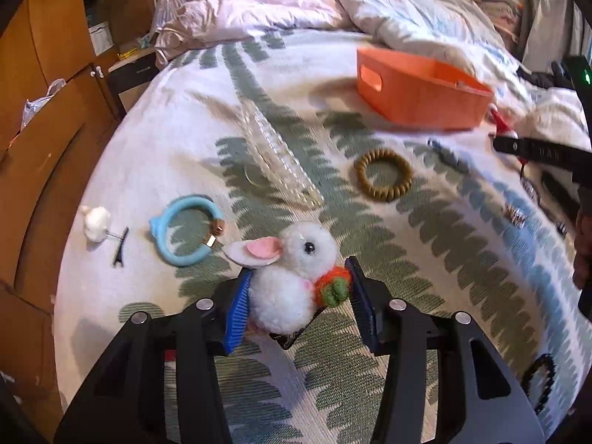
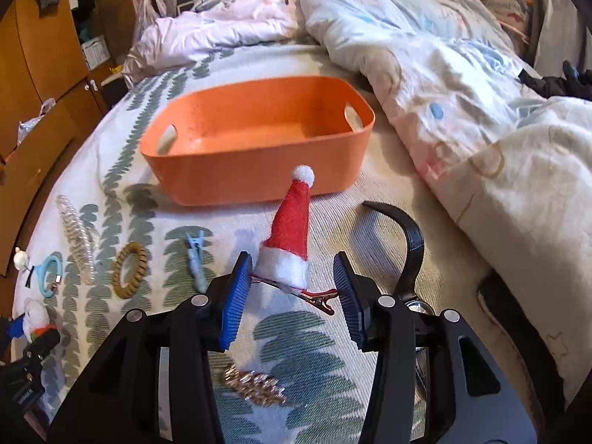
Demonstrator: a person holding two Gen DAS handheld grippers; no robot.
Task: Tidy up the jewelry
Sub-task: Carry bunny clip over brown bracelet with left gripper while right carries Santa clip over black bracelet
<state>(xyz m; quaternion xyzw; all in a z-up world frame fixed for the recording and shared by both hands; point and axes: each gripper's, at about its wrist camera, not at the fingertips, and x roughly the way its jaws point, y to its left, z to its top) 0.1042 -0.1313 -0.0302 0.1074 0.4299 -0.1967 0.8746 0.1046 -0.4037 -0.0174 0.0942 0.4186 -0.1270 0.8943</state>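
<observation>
Left tool point(image 1: 299, 296) with bunny clip point(image 1: 292, 277); orange basket point(image 1: 418, 88) beyond olive ring point(image 1: 383, 174).

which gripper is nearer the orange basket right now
Right. The right gripper, holding the santa hat clip, is just in front of the orange basket. The left gripper, holding the bunny clip, is farther back and off to its left.

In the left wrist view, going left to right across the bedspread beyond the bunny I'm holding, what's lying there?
White pom-pom hair clip → light blue bracelet → clear plastic hair claw → tan spiral hair tie → small blue-grey clip. The orange basket sits farther back, to the right.
</observation>
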